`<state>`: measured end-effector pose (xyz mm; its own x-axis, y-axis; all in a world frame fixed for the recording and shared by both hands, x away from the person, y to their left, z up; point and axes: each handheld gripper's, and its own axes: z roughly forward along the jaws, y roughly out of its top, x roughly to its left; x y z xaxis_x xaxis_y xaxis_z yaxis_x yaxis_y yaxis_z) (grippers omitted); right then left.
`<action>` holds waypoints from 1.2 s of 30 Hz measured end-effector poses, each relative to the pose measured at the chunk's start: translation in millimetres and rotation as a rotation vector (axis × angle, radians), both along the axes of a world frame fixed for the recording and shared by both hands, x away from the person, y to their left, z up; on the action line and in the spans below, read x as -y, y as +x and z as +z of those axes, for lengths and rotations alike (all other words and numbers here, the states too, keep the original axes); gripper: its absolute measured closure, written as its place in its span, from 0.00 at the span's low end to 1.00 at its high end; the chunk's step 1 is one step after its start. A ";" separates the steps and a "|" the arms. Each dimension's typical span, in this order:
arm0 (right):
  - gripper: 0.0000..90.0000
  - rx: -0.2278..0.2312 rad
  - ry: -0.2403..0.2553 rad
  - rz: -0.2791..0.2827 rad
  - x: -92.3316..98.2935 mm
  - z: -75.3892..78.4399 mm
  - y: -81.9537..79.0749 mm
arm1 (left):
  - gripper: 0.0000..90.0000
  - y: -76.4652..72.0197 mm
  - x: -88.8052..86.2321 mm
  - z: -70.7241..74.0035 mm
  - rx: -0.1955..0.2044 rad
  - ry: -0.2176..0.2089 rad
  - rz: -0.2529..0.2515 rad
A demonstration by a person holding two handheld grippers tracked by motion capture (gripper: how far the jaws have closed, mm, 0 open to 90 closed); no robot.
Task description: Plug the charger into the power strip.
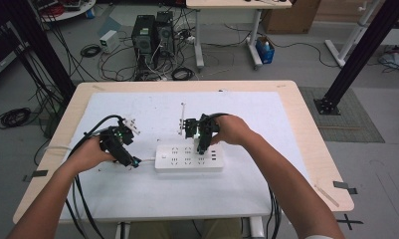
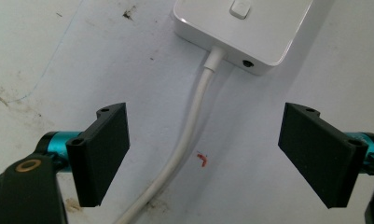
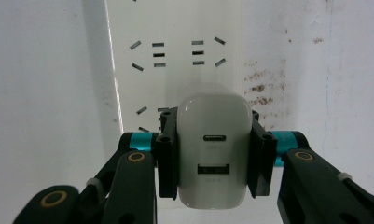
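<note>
A white power strip [image 1: 188,157] lies in the middle of the white mat, its sockets facing up [image 3: 175,51]. My right gripper [image 3: 213,154] is shut on a white USB charger [image 3: 213,149], whose two ports face the camera; it hangs just above the strip's sockets. In the high view the right gripper [image 1: 202,144] points down over the strip's right half. My left gripper [image 2: 205,151] stands open at the strip's left end [image 2: 250,32], with the strip's white cable [image 2: 187,130] running between its jaws and untouched. In the high view the left gripper [image 1: 130,160] rests low by the cable.
A white mat [image 1: 137,194] covers most of the wooden table [image 1: 306,124]. A thin white stick [image 1: 181,118] lies on the mat behind the strip. Black cables [image 1: 80,199] trail off the table's front left. Computers and cords stand on the floor beyond.
</note>
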<state>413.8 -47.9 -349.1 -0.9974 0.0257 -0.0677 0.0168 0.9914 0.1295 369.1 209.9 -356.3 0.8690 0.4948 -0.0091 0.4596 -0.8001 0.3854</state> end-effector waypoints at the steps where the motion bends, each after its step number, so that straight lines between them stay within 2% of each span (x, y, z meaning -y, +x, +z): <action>1: 0.69 0.001 -0.011 0.005 -0.8 -0.1 -0.6 | 0.18 0.4 -0.5 0.0 0.001 0.004 -0.005; 3: 0.69 0.011 -0.050 0.035 -2.8 -3.7 -2.5 | 0.18 0.1 -0.1 -0.6 0.002 -0.004 0.001; 5: 0.69 0.019 -0.056 0.032 -4.5 -3.7 -3.6 | 0.18 0.2 0.0 -0.7 0.002 -0.004 0.000; 13: 0.69 0.002 -0.080 -0.027 -9.6 -4.3 -2.2 | 0.18 -0.4 0.6 -1.9 0.001 -0.006 0.005; 14: 0.69 0.003 -0.086 -0.016 -9.7 -4.2 -1.4 | 0.18 -0.1 0.1 -1.6 -0.001 0.001 -0.005; 16: 0.69 -0.001 -0.086 -0.031 -10.1 -4.3 -1.7 | 0.18 0.1 -0.3 -0.7 -0.003 0.014 -0.016; 17: 0.69 0.001 -0.090 -0.023 -10.1 -5.2 -1.1 | 0.18 -1.2 0.6 -1.6 -0.001 -0.006 0.001; 18: 0.70 0.005 -0.103 -0.017 -10.7 -8.5 -2.2 | 0.18 -0.7 -0.1 -0.7 0.002 0.006 -0.013; 19: 0.70 0.024 -0.121 0.011 -11.5 -12.1 -3.9 | 0.18 -2.2 0.4 -1.1 0.002 -0.006 -0.001; 20: 0.70 0.023 -0.125 0.009 -12.5 -11.9 -4.9 | 0.18 -1.8 -0.4 0.1 0.005 0.007 -0.018; 22: 0.70 0.018 -0.100 0.011 -9.8 -12.3 -3.6 | 0.18 -3.2 -0.1 -0.8 0.006 -0.012 -0.004; 24: 0.70 0.018 -0.099 0.011 -9.8 -12.4 -3.6 | 0.18 -1.9 -0.7 -0.5 0.006 -0.003 -0.008; 25: 0.70 0.016 -0.102 0.011 -10.0 -12.4 -3.4 | 0.18 -2.3 0.0 -1.2 0.004 -0.015 0.003; 29: 0.70 0.002 -0.102 0.012 -10.5 -12.7 -0.5 | 0.18 -2.2 0.8 -1.5 0.008 -0.013 -0.003; 36: 0.70 -0.053 -0.112 0.011 -12.1 -12.7 8.3 | 0.18 -3.7 0.2 -3.8 0.000 -0.016 0.002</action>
